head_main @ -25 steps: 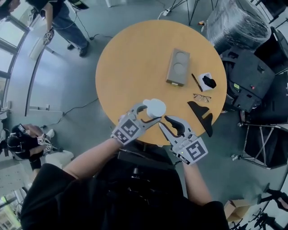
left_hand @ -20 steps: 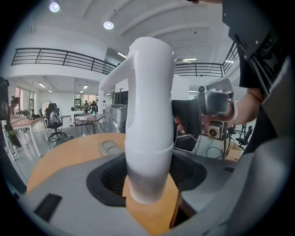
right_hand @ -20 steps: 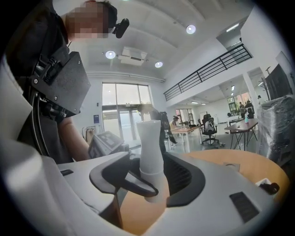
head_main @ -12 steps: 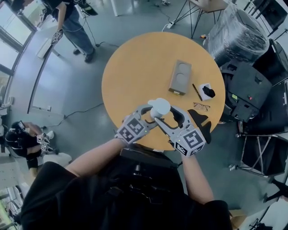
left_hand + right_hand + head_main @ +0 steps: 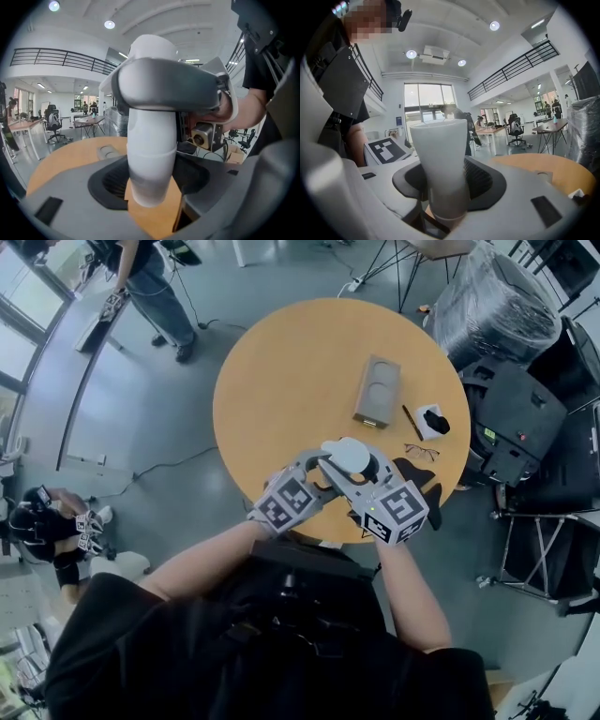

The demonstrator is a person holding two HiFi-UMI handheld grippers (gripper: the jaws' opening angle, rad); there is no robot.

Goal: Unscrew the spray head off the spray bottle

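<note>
Matt plastic spray bottle (image 5: 349,456); smooth wooden table (image 5: 281,381)

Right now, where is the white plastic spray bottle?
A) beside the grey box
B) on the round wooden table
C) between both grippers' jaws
C: the white plastic spray bottle sits between the jaws of the left gripper and the right gripper, whose jaws have just been closing around it.

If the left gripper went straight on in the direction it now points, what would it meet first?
The white spray bottle: it stands right between the fingers, apparently gripped, so there is no free way ahead at all.
</note>
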